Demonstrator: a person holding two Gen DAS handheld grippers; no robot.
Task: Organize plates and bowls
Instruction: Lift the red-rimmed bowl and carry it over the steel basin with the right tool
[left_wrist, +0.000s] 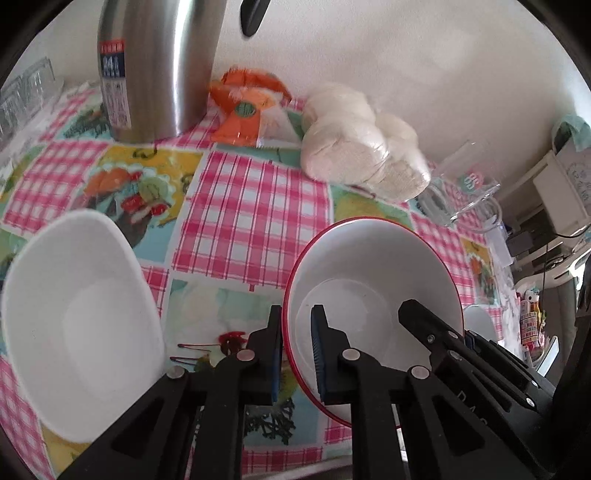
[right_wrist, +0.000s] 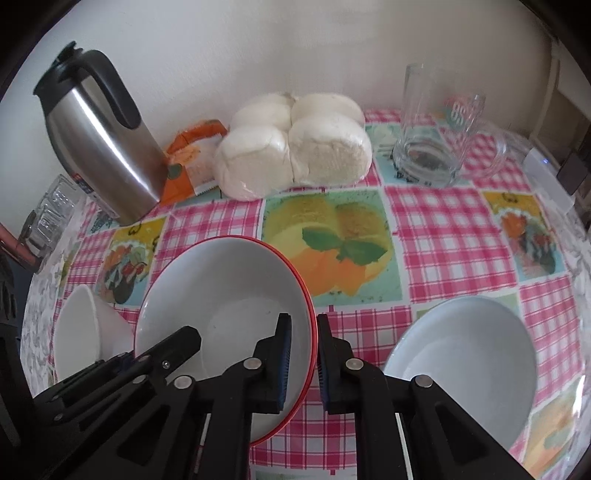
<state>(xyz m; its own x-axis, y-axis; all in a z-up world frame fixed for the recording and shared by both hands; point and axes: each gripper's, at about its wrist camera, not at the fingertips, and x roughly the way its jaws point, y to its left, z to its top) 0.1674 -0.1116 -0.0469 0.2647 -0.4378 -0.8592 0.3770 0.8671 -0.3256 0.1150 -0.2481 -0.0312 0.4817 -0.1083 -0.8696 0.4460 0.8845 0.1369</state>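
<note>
A red-rimmed white bowl (left_wrist: 373, 269) sits on the checked tablecloth; it also shows in the right wrist view (right_wrist: 225, 280). My left gripper (left_wrist: 297, 350) straddles its left rim, one finger inside and one outside. My right gripper (right_wrist: 304, 354) straddles its right rim the same way. Both sets of jaws stand close on the rim. A plain white bowl (left_wrist: 81, 317) lies to the left and shows small in the right wrist view (right_wrist: 85, 328). Another white bowl (right_wrist: 469, 354) lies to the right.
A steel thermos jug (right_wrist: 99, 136) stands at the back left. A bag of white buns (right_wrist: 295, 144) and an orange packet (right_wrist: 188, 155) lie by the wall. A glass mug (right_wrist: 432, 125) stands at the back right. Clear glasses (right_wrist: 51, 206) stand at the far left.
</note>
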